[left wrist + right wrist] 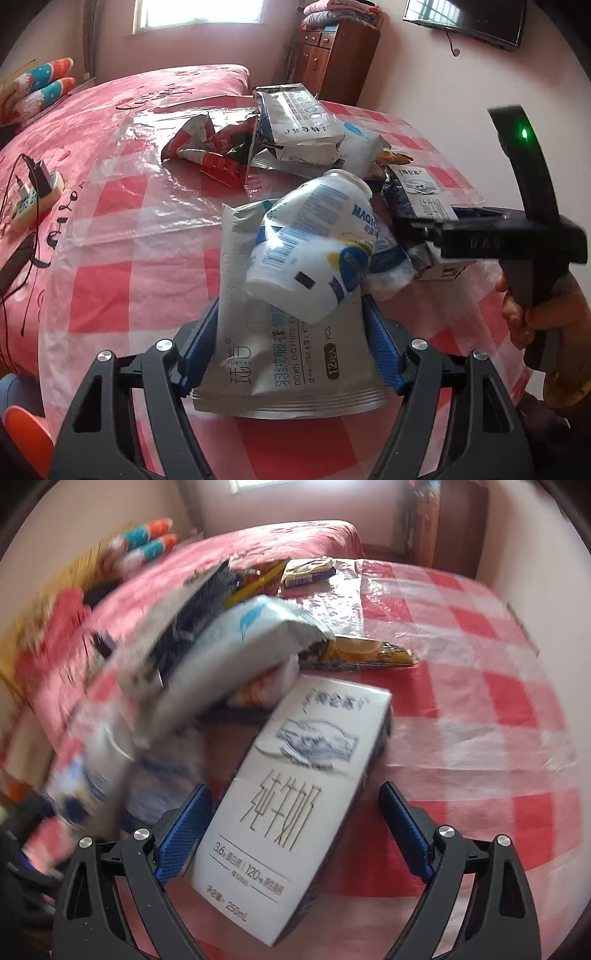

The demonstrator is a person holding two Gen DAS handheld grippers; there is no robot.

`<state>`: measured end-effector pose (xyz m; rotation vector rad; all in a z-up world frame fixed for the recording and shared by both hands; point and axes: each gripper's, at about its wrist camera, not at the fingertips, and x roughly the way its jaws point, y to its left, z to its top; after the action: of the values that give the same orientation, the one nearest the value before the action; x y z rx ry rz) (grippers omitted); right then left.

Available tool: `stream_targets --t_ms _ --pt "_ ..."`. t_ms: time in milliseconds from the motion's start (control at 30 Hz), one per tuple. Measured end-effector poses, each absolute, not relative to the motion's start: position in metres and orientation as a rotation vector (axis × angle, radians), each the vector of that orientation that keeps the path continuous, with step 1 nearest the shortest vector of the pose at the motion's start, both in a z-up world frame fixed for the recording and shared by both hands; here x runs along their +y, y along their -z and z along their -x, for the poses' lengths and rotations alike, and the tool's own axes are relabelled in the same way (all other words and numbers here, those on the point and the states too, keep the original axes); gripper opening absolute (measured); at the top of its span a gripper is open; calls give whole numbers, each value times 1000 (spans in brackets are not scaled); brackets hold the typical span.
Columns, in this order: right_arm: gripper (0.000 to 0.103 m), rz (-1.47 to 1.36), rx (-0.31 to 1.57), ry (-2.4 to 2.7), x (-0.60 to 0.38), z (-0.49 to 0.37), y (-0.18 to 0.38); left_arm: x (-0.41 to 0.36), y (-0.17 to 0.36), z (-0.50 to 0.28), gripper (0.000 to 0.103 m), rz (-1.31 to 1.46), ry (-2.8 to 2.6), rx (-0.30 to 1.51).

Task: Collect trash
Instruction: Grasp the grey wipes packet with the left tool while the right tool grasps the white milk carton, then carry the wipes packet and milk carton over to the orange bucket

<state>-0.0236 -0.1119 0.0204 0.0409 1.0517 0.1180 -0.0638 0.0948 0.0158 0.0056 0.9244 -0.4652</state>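
Trash lies piled on a table under a red-and-white checked plastic cloth [122,206], beside a pink bed [110,99]. The left gripper [291,347] is clamped on a silver wet-wipe pouch [258,354], both blue pads pressing its sides. A crushed white plastic bottle [314,251] rests on the pouch's upper part. Behind it sit a torn red wrapper [210,147] and a grey-white bag [299,125].

The right gripper [295,834] stands wide around a white milk carton [291,805]. Its left pad touches the carton's edge, while the right pad is clear of it. A blue-feather packet [236,646] and a yellow snack wrapper [369,651] lie beyond, partly blurred.
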Motion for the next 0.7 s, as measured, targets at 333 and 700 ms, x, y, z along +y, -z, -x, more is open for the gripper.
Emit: stream_targets --t_ms 333,700 --pt "67 -27 993 -86 -128 42 -21 100 -25 70 73 98 507 941" --pt "67 -217 985 -126 -155 66 -35 94 -3 42 72 681 812 1103"
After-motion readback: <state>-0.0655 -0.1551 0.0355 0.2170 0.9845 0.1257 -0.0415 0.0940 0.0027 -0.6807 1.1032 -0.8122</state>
